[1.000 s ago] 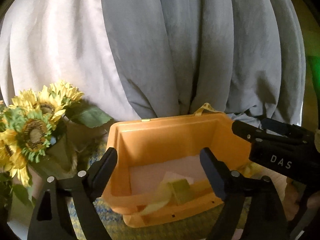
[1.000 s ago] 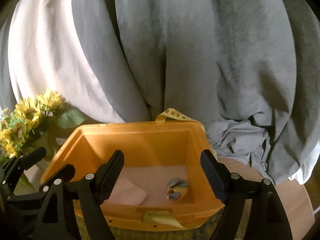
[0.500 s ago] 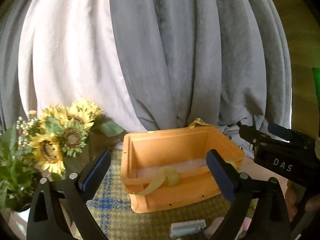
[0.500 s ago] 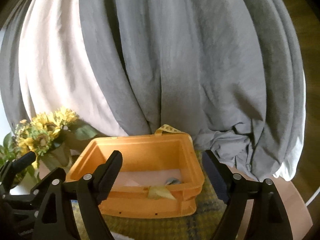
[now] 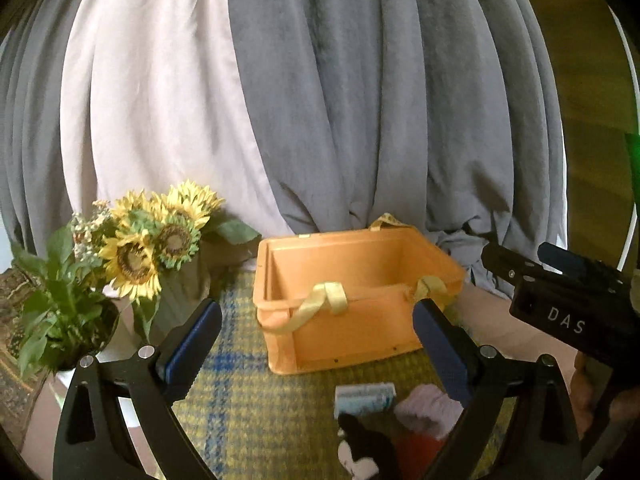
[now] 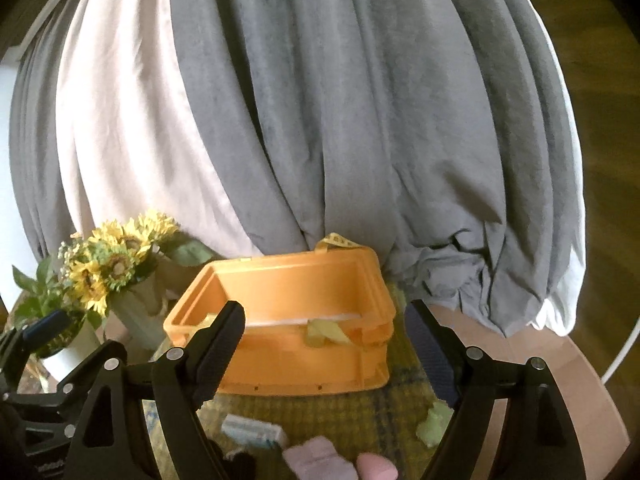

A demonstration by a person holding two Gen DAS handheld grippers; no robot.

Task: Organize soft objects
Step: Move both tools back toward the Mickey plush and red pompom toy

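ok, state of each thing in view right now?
left gripper: jaws open, empty
right gripper: jaws open, empty
orange bin: upright on the cloth, no lid
yellow strap: draped over the bin's front rim
pink soft item: loose on the cloth, outside the bin
sunflowers: upright in a vase

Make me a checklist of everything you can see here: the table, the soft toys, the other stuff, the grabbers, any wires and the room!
Surface: plaid mat over a wooden table.
Job's things: orange bin with yellow straps; in front of it a pale packet, pink cloth, black-and-white plush and green scrap.
Clutter: sunflowers and a potted plant, left of the bin.
Grippers: left gripper open, empty; right gripper open, empty.
Cables: thin white line at the right edge, possibly a cable.
Surroundings: grey and white curtains behind.
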